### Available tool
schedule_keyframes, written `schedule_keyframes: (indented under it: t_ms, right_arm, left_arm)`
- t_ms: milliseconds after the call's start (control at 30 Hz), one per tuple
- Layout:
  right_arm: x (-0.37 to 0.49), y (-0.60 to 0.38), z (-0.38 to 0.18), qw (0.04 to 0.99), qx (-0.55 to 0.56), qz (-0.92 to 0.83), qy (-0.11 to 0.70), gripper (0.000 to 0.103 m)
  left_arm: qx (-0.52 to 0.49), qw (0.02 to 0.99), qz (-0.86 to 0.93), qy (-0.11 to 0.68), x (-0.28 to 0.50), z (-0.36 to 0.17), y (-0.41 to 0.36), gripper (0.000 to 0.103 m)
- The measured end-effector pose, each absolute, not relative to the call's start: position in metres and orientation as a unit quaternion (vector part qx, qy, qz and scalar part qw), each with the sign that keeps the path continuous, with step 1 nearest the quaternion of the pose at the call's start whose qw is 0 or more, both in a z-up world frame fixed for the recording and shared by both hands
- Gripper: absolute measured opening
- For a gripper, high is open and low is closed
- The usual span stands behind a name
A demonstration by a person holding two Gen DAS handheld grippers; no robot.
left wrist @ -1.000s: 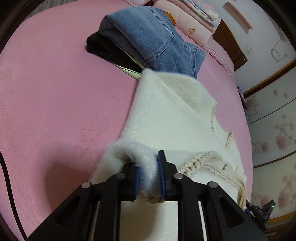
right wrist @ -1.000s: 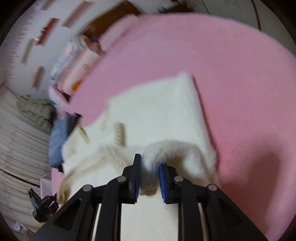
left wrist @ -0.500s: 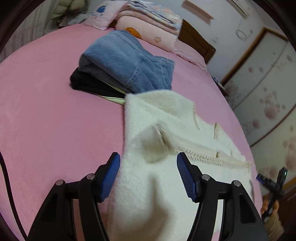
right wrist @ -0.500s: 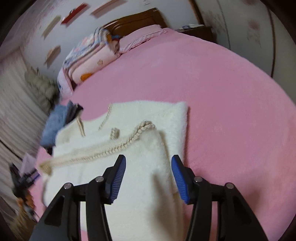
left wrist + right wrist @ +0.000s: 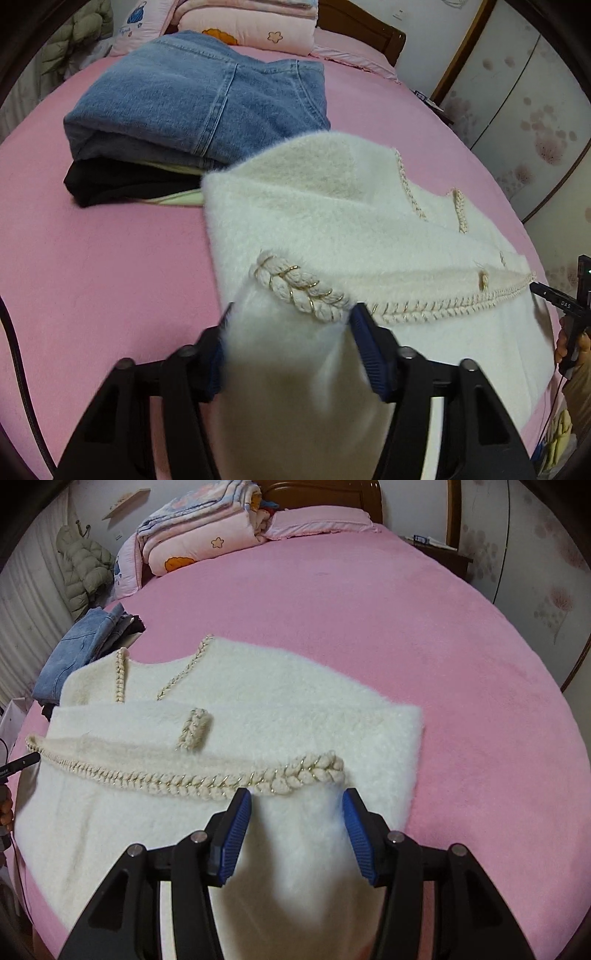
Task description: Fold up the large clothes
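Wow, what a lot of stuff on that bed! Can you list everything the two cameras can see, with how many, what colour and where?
Fluffy cardigan: one, cream with braided gold-flecked trim, spread on the bed under both grippers, partly folded.
Jeans: one, blue, folded on top of a pile beyond the cardigan.
Dark garment: one, black, at the bottom of that pile.
Bed cover: one, pink, beneath everything.
Folded quilts: a stack, pink and patterned, at the headboard.
Headboard: one, brown wood, far end.
Padded jacket: one, olive, hanging on the wall.
Left gripper: one, black with blue pads, jaws apart over cardigan fabric, just narrowed.
Right gripper: one, same colours, jaws apart over cardigan fabric.
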State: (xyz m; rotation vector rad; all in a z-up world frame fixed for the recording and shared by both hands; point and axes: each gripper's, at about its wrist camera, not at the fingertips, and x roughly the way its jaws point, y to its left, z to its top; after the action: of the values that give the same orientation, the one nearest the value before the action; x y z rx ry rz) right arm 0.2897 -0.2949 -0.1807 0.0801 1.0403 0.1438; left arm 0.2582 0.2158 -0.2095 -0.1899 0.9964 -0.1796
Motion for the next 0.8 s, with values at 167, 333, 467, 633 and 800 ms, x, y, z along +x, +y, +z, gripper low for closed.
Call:
schedule_keyframes:
  t_ms: [167,333,467,633,800]
  right_arm:
    - [0.288,-0.299,-0.189,0.863,0.041,0.065,0.5,0.029]
    - [0.267,-0.288,-0.177,0.883,-0.007,0.042,0.468,0.008]
    - [0.245,-0.293,-0.142,0.908,0.022,0.03,0.417,0.007]
    - [0.239,-0.298,-0.093,0.93,0.039,0.013,0.366,0.007]
    - [0.266,-0.295,-0.056,0.945,0.029,-0.006,0.326,0.007]
  left_arm:
    - [-0.035,0.883,-0.07,0.462,0.251,-0.204,0.195,0.009]
    - [0.017,0.895,-0.012,0.446,0.238,-0.188,0.174,0.007]
    - [-0.051,0.903,0.014,0.425,0.231,-0.153,0.184,0.007]
    - [-0.065,0.916,0.03,0.395,0.246,-0.107,0.183,0.007]
    - [-0.048,0.933,0.051,0.353,0.283,-0.079,0.174,0.007]
